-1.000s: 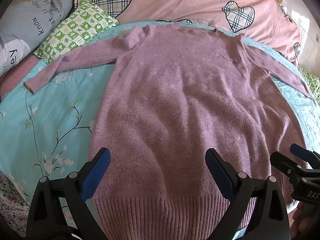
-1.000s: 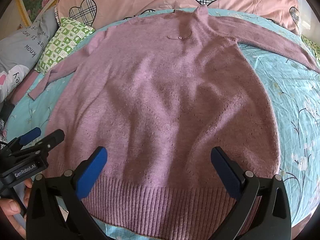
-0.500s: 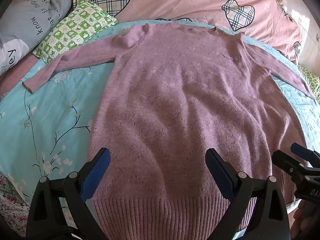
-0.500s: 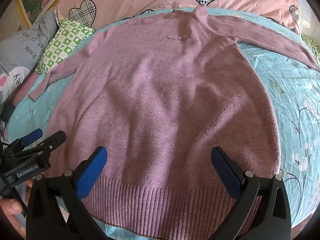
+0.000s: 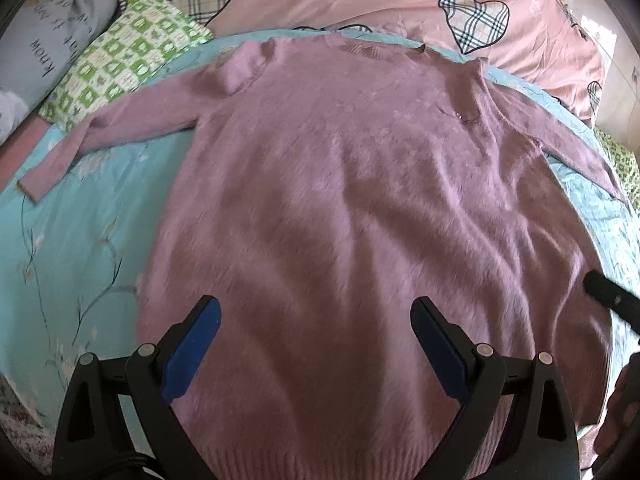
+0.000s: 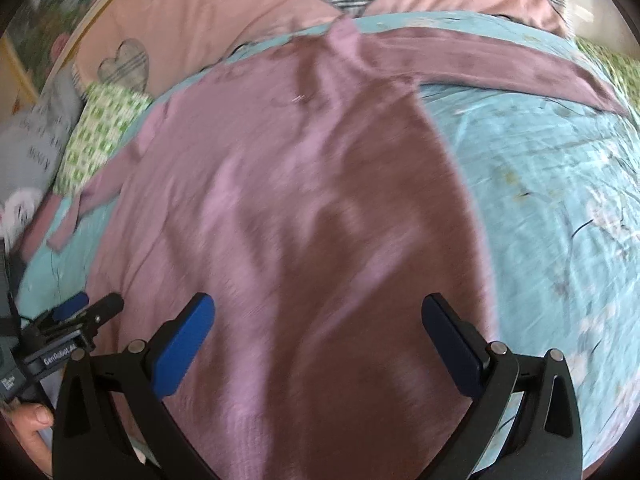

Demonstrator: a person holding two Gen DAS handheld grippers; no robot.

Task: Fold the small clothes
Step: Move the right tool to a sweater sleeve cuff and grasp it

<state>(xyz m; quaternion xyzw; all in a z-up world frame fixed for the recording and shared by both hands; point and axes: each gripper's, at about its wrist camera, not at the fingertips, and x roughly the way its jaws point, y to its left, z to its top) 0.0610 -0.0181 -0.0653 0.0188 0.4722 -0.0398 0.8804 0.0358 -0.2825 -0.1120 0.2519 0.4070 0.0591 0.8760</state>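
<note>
a: on the blue flowery bed sheet [image 5: 80,240] the purple sweater [image 5: 340,200] lay flat, front up, with its neck near the pink blanket [image 5: 360,0] and its ribbed bottom edge [image 5: 340,460] close to us.

b: where were its arms?

a: one sleeve [image 5: 112,132] pointed out to the left, toward the green checked pillow [image 5: 120,60]. the other sleeve [image 6: 500,64] pointed out to the right. nothing was folded yet, i think.

b: what were the tools doing?

a: the left gripper [image 5: 316,344] was spread wide and held nothing. the right gripper [image 6: 318,340] was spread wide too, and empty. both hung over the low part of the sweater. the pictures were a bit blurry, so i could not tell if the fingers touched the wool.

b: how should the fold be done well?

a: i think a sleeve should go first. each tool should pinch only the sweater, not the sheet under it. the wool looked soft and floppy, so a small pinch might let it slip. better to grab at the cuff and the shoulder, lift a little, and lay the sleeve straight across the chest. then the sides would line up and there would be no lumps.
</note>
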